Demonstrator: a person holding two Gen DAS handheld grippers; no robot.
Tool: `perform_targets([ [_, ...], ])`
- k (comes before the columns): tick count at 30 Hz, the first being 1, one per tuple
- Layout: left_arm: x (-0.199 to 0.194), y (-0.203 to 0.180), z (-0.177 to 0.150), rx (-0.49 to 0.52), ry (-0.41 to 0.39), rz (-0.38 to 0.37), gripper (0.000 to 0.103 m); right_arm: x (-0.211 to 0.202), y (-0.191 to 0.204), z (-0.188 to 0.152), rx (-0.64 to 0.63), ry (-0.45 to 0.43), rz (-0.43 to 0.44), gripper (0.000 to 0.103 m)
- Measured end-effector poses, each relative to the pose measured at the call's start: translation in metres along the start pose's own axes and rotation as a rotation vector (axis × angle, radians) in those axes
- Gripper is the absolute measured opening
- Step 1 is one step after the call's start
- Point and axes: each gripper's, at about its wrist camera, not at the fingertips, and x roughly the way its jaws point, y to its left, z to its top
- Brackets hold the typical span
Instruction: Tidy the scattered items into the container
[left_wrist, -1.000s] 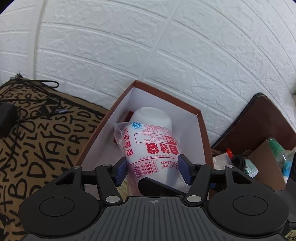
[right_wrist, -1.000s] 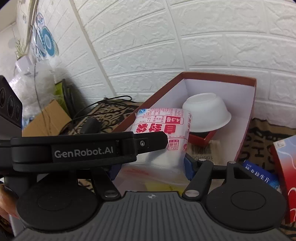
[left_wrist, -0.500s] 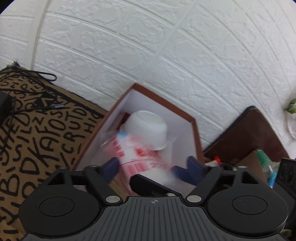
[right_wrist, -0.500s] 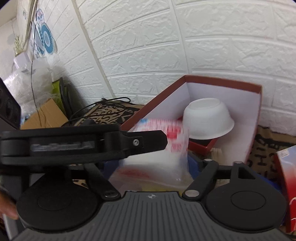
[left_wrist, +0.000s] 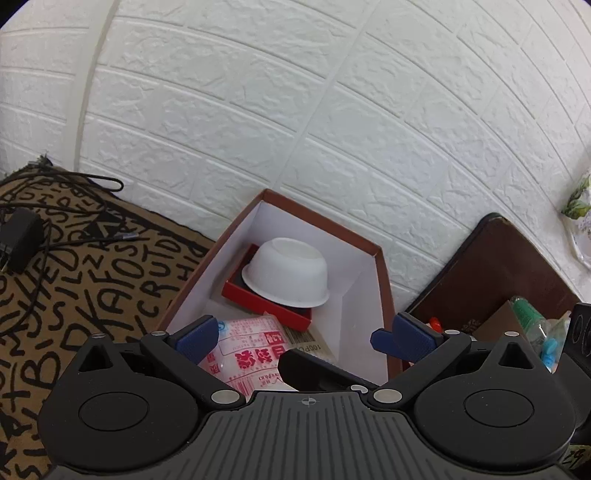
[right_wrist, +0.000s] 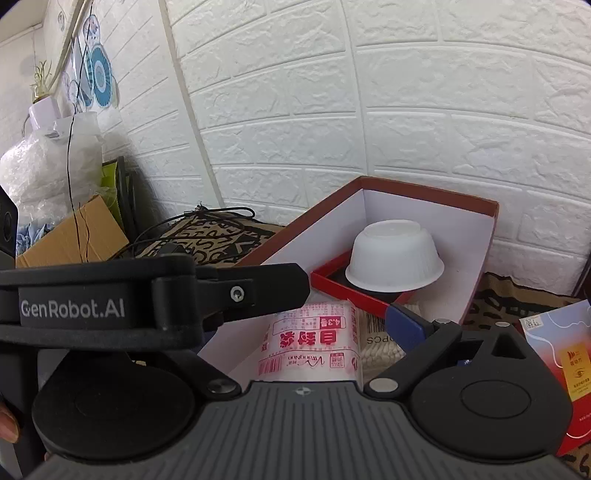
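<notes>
Setting: white embossed brick-pattern wall (left_wrist: 295, 110) behind a tan tabletop cloth printed with black letters (left_wrist: 74, 280), which lies to the left of the left gripper.
Container: brown-rimmed rectangular cardboard box with a white interior (left_wrist: 384, 280), directly ahead of both tools, its far end against the wall.
Already inside, far end: white upturned plastic bowl (left_wrist: 286, 273) resting on a shallow red square tray (left_wrist: 258, 302).
Already inside, near end: clear plastic packet of bags with red printed characters (left_wrist: 255, 354), lying just below and between the fingers of both tools, beside a pack of cotton swabs (right_wrist: 376, 332).
Left gripper (left_wrist: 303, 336): jaws spread wide, blue pads clear of the packet, holding nothing.
Right gripper (right_wrist: 332, 321): jaws opening, one blue finger (right_wrist: 404, 325) visible beside the packet, the other hidden behind the left tool's black body; no pad is seen pressing on the packet.
Done: bowl, tray, swabs and packet all sit within the box, the packet apparently just let go.
Left to do: white, red and blue printed carton (right_wrist: 561, 369), to the right of the right gripper, lies outside the box; black charger with cable (left_wrist: 22, 240), far left, may also count.
</notes>
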Motion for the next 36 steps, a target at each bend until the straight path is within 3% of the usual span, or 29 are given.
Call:
perform_targets([
  [9, -0.026, -0.03, -0.011, 0.033, -0.033, 0.022, 0.103, -0.035, 0.002, -0.005, -0.032, -0.033, -0.004, 0.101],
  [21, -0.055, -0.1, -0.054, 0.229, -0.045, 0.271, 0.103, -0.086, -0.023, -0.044, -0.076, -0.034, -0.066, 0.101],
  [36, -0.067, -0.137, -0.091, 0.229, -0.048, 0.316, 0.103, -0.121, -0.035, -0.08, -0.209, 0.012, -0.101, 0.101],
])
